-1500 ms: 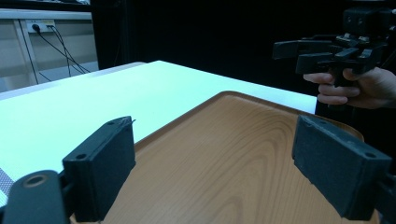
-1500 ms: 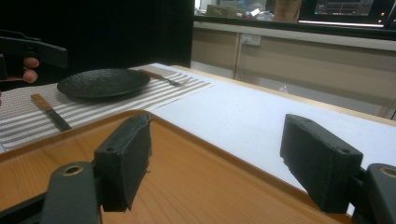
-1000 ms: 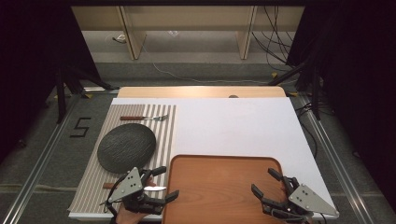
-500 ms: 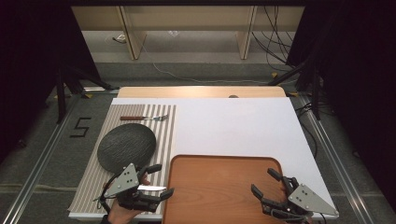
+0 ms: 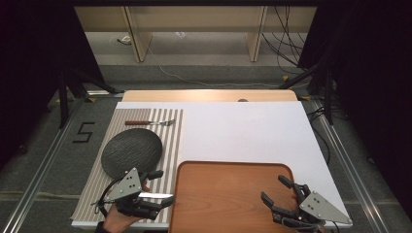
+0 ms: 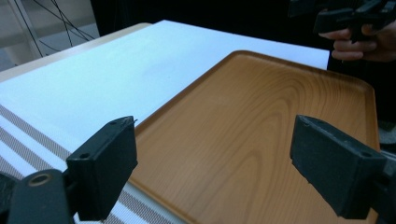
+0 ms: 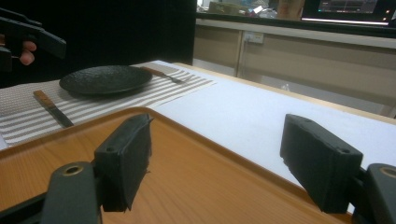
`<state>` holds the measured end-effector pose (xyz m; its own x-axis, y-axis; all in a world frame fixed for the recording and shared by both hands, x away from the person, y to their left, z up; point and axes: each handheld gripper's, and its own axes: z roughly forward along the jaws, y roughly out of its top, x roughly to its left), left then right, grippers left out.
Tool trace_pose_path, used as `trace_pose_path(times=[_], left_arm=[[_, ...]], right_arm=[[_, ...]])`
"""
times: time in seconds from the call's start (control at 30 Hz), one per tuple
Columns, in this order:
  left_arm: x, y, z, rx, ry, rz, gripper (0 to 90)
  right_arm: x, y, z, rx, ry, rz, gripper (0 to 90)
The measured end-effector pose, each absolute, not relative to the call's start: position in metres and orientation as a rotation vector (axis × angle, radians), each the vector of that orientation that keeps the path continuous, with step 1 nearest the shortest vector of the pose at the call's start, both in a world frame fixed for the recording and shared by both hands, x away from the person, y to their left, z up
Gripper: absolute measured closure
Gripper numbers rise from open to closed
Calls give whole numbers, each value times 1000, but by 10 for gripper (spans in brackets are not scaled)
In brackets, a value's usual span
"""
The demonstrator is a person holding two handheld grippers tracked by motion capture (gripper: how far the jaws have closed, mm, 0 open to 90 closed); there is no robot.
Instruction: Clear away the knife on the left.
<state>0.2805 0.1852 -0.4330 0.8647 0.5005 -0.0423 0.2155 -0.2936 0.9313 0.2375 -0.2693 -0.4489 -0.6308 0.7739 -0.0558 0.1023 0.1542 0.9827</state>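
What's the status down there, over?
Both tongs open: left over the tray's left edge, right above its right corner. Knife under left tongs. Tray bare. Plate, fork on mat.

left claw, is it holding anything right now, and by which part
Nothing. The left claw is open over the wooden tray, with only bare tray between its jaws. The knife lies beside it, not gripped.

Layout: your tray (image 5: 233, 194) sits at the near edge of the table (image 5: 243, 126), centre-right. Placemat (image 5: 170, 145) lies just left of it, touching its left rim. On the mat: plate (image 5: 131, 152) in the middle, fork (image 5: 149, 123) behind it at the far end, knife (image 5: 155, 195) in front, near your left gripper (image 5: 160, 188). Right gripper (image 5: 282, 191) hangs over the tray's near-right corner.
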Motion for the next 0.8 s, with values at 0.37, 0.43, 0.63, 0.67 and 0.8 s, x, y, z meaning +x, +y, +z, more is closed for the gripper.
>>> trace_pose_path(times=[0.37, 0.43, 0.63, 0.67, 0.8], left_arm=[[282, 199, -423, 2016, 567, 346, 151], [282, 201, -422, 2030, 570, 343, 153], [284, 214, -419, 2118, 599, 390, 156], [284, 216, -419, 2119, 603, 389, 157], [286, 222, -419, 2147, 626, 369, 157]], right_arm=[[238, -269, -449, 830, 1865, 1518, 260], [238, -269, -449, 830, 1868, 1516, 260], [238, -268, -450, 831, 1872, 1510, 260], [238, -268, -450, 831, 1872, 1510, 260], [238, -268, -450, 829, 1874, 1511, 260]])
